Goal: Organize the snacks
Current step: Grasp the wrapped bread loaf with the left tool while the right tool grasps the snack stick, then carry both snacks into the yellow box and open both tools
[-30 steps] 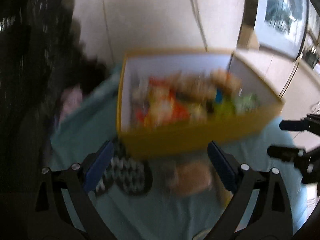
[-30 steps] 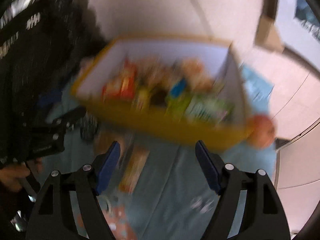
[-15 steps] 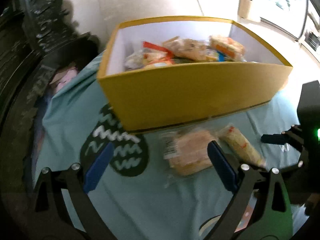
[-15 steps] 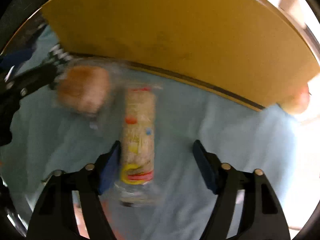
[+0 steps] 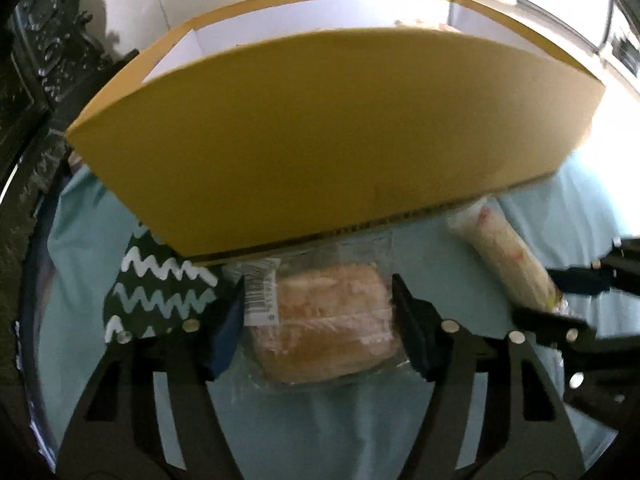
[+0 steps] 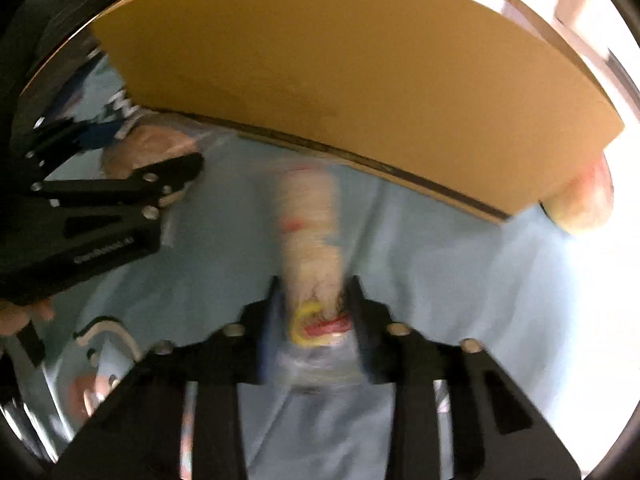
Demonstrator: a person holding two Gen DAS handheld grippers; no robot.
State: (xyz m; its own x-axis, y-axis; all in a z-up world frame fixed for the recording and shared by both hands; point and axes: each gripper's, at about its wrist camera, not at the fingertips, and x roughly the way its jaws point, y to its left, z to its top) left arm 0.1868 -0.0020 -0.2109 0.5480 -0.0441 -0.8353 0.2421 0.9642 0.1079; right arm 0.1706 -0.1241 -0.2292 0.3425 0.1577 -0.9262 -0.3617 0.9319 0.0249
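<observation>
Starting at the left edge of the cloth (image 5: 320, 420): spotting a dark patch with pale zigzags (image 5: 160, 292) printed there, partly tucked under the front left corner of the one yellow box (image 5: 332, 132). Looking up at that box from low down, getting only its tall front wall and a strip of white inner wall; not managing to tell what is inside.

Moving right, finding the left gripper (image 5: 318, 320) straddling one bread packet (image 5: 328, 320) in clear wrap, lying on the cloth just in front of the box wall. Having just been closing, about half narrowed now, with both pads touching the wrap, one on each side.

Moving further right, picking out one long tube packet (image 5: 508, 256), lying with its far end right against the foot of the box. Catching the right gripper (image 6: 312, 312) clamping narrowly on the near end of it, after just closing, pads pressing the wrapper in.

Counting up: one box, two packets on the cloth, two grippers, side by side and close.

Ending at the front right corner of the box: noticing one round peach-coloured thing (image 6: 584, 204) peeking out from behind it, too blurred to name. Seeing the box wall blocking everything beyond.
</observation>
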